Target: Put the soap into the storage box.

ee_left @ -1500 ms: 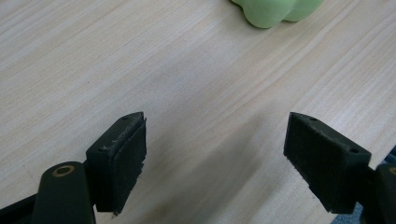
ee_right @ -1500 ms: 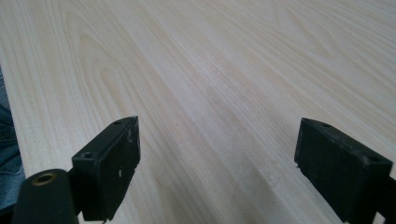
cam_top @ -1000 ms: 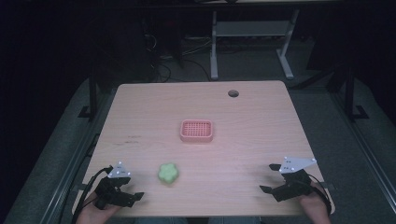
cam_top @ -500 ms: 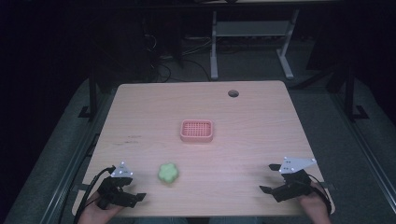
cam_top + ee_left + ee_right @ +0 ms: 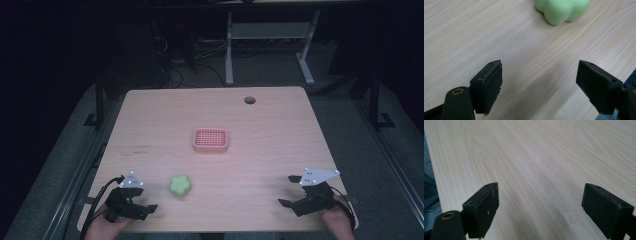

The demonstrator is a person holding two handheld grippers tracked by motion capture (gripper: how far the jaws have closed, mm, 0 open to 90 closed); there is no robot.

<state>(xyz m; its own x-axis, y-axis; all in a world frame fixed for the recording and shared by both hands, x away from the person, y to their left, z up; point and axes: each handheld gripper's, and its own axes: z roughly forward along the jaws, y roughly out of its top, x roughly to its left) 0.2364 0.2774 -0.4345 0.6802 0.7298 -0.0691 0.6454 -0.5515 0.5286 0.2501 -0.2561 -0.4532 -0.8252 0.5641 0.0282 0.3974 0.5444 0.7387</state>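
Note:
A soft green lobed lump [image 5: 180, 185] lies on the wooden table [image 5: 270, 150] near its front left. My left gripper [image 5: 142, 197] rests at the front left corner, open and empty, just left of the lump. In the left gripper view the lump [image 5: 562, 10] sits ahead of the wide-apart jaws, clear of both pads [image 5: 493, 82], and the left gripper [image 5: 539, 67] holds nothing. A pink slotted basket [image 5: 211, 140] stands at the table's middle. My right gripper [image 5: 286, 190] sits at the front right, open over bare wood, as the right gripper [image 5: 540, 188] shows in its own view.
A round cable hole [image 5: 249, 100] sits near the table's far edge. Beyond the table stand a white desk frame [image 5: 270, 35] and cables on the dark floor. Blue denim [image 5: 429, 192] shows past the table's front edge.
My left gripper has edged slightly right, towards the green lump. The right gripper, the lump and the basket have not moved.

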